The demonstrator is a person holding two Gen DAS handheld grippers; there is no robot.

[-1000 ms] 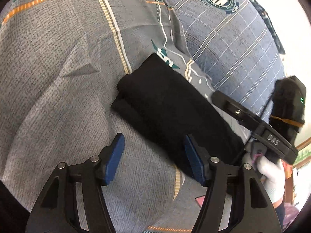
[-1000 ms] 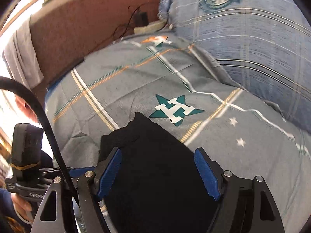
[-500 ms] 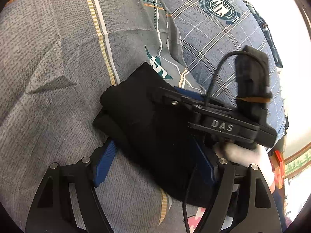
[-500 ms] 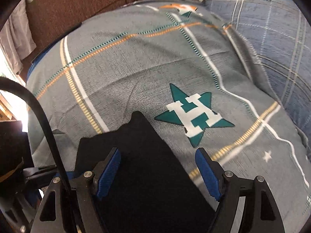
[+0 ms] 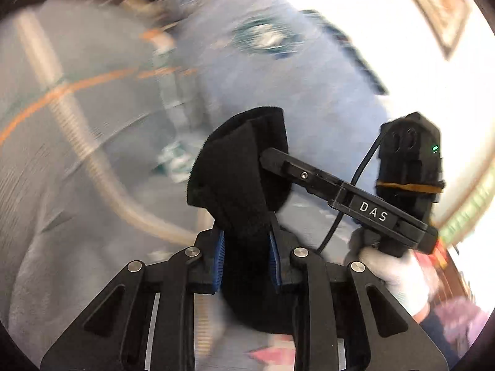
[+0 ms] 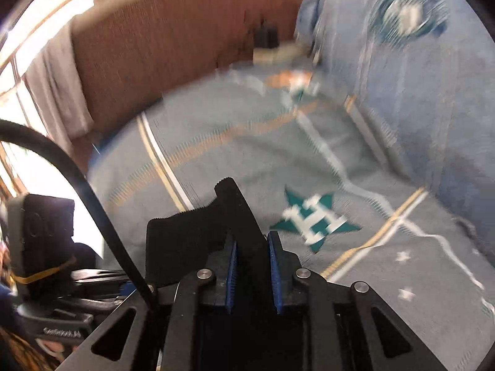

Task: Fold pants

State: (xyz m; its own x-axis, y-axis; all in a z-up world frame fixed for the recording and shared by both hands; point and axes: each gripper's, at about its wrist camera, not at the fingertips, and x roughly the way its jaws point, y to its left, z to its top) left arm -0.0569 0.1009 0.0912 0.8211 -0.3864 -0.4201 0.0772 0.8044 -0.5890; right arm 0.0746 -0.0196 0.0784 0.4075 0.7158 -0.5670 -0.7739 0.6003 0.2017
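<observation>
So the folded bundle of black fabric pants [image 5: 241, 167] is up off the bed right now, pinched from two sides at once, and it looks already folded down into a thick, compact wad. In the left wrist view the left gripper [image 5: 246, 252] has its blue-padded jaws clamped on the near end of the bundle, cloth bulging out above the pads; they've just been closing, with the fabric between them. The right gripper [image 5: 269, 156] comes in from the right in that view, its black finger buried in the far side of the same bundle, with a white-gloved hand [image 5: 399, 275] holding its handle. From the right wrist view, the right gripper's jaws have just been closing too and are squeezed on a narrow ridge of the black cloth, the rest of the bundle [image 6: 191, 235] sticking out ahead and to the left, toward the other tool. So the bundle's long axis runs roughly between the two grips, both hands equally on it, neither one nearer. Below is the grey bedspread with orange and cream stripes [image 6: 235, 154] and its teal star with a white H [image 6: 314, 221], just right of the pants, plus a blue plaid pillow [image 6: 417, 99] further back. My guess is the next bit is carrying it or setting it down flat.
</observation>
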